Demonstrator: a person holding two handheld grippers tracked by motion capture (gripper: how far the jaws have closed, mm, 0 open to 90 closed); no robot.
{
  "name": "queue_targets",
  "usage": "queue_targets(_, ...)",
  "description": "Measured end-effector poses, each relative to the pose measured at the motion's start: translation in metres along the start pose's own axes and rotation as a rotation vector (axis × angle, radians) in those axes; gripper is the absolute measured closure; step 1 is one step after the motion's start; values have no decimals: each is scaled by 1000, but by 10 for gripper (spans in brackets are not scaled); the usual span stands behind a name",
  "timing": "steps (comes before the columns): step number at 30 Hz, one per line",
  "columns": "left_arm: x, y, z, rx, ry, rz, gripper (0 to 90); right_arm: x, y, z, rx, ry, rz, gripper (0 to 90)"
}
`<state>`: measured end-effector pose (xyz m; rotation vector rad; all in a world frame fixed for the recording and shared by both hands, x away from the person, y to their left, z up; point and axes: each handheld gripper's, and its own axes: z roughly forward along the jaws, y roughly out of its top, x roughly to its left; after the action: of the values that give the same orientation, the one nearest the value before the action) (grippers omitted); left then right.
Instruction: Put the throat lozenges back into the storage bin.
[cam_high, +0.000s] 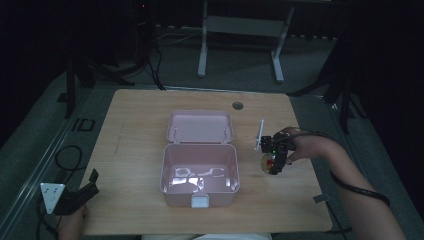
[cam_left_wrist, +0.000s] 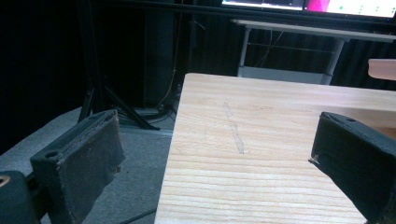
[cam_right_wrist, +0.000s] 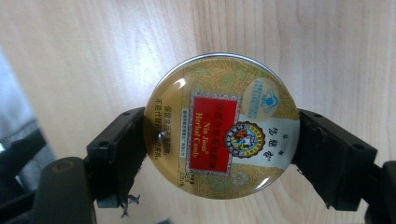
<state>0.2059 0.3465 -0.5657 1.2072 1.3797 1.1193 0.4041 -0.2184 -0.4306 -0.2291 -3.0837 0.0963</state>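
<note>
Dim surroundings frame a wooden table (cam_high: 135, 120) bearing an open pink box (cam_high: 200, 172). Just right of that box, the right gripper (cam_right_wrist: 222, 142) clamps a round candy tin (cam_right_wrist: 222, 126). Well left of the box, the left gripper (cam_left_wrist: 215, 154) gapes empty.

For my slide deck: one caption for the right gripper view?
Right tool clamps a round herbal candy tin by its sides above the wooden table.

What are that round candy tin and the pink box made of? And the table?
The round candy tin looks like printed metal with a glossy finish: it has a silvery rim and bright glare spots on its lid. The pink box seems to be smooth moulded plastic, with soft reflections on its inner floor. The table shows pale wood grain, though it could be laminate.
</note>
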Motion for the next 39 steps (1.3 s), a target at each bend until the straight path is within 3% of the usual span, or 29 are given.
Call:
queue_targets(15, 0, 0, 0, 3, -1, -1, 25, 15, 4, -68, 38, -47, -6, 206)
queue_targets(20, 0, 0, 0, 2, -1, -1, 25, 18, 4, -83, 11, -47, 21, 206)
queue_targets(32, 0, 0, 0, 3, 0, -1, 25, 24, 23, -87, 3, -38, 12, 206)
queue_targets(39, 0, 0, 0, 2, -1, -2, 25, 31, 44, -89, -8, -42, -47, 206)
